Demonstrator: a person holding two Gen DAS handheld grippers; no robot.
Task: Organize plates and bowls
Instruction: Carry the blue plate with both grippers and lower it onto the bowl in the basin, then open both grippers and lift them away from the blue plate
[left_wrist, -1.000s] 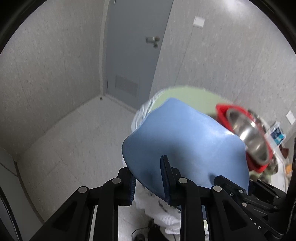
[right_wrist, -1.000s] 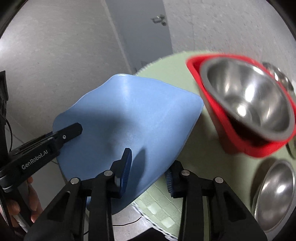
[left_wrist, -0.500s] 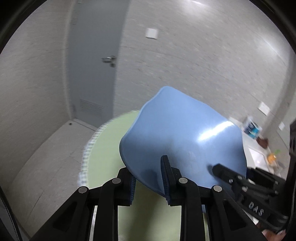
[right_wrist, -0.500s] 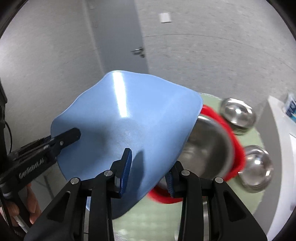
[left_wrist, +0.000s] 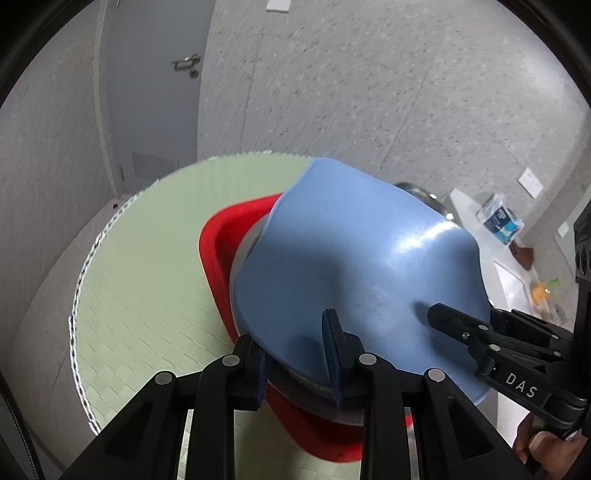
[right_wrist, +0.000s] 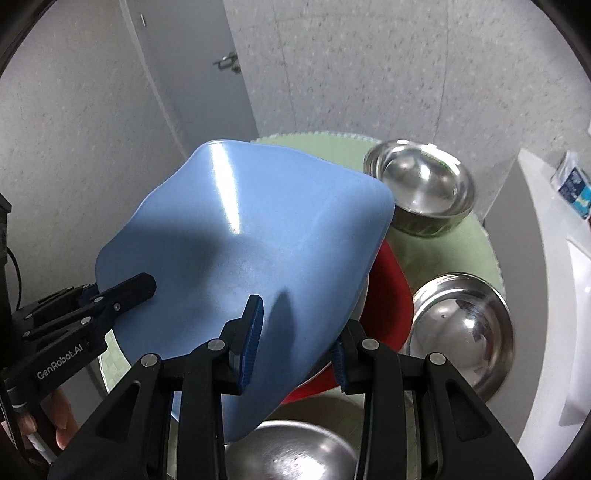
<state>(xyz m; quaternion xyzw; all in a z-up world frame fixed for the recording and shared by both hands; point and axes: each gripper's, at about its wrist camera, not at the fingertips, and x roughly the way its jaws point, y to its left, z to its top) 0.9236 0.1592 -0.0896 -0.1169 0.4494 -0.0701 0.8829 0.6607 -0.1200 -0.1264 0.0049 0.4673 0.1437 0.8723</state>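
We found the left hand-held gripper (left_wrist: 298, 363) and right hand-held gripper (right_wrist: 295, 332) each pinching the blue plate's (left_wrist: 354, 266) rim above the red bowl (left_wrist: 218, 251); only the right wrist view showed three steel bowls (right_wrist: 421, 184) on the worktop (left_wrist: 147, 266).

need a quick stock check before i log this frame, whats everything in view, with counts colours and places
square blue plastic plate: 1, blue, held above the red tray by both grippers
red plastic tray: 1, red, on the green mat, a steel bowl inside it
round green checked table mat: 1, pale green, under the dishes
loose stainless steel bowls: 3 visible, silver, on the mat beside the tray
grey door: 1, grey, back wall
left gripper: 1, black with blue pads, shut on the plate edge
right gripper: 1, black with blue pads, shut on the plate edge
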